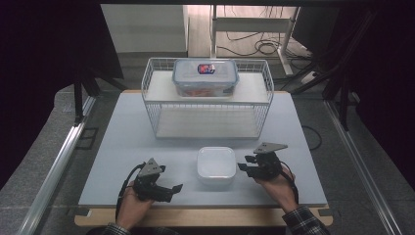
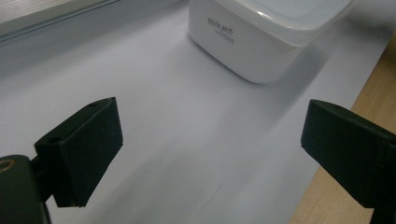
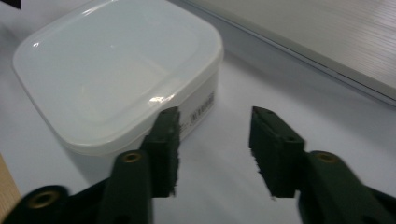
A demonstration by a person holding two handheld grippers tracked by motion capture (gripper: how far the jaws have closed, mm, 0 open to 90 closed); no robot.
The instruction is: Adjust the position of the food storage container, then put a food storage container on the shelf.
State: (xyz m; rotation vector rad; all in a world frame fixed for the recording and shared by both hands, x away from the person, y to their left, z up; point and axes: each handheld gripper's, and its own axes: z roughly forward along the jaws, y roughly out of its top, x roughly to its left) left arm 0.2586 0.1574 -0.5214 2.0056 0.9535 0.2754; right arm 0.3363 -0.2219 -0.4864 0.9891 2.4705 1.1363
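Observation:
A white square lidded tub (image 1: 216,165) sits on the pale table between my two grippers. In the high view my left gripper (image 1: 174,189) lies low to the tub's left, jaws pointing toward it. In the left gripper view that gripper (image 2: 212,149) stands wide open over bare table, with the tub (image 2: 261,37) ahead. My right gripper (image 1: 243,163) sits just right of the tub. In the right gripper view its jaws (image 3: 215,149) stand apart with nothing between them, one pad close beside the tub (image 3: 116,79) wall.
A white wire basket (image 1: 207,100) stands at the back of the table, with a clear lidded food box (image 1: 205,77) on its upper shelf. The table's wooden front edge (image 1: 205,217) runs just behind both hands. Cables lie on the floor beyond.

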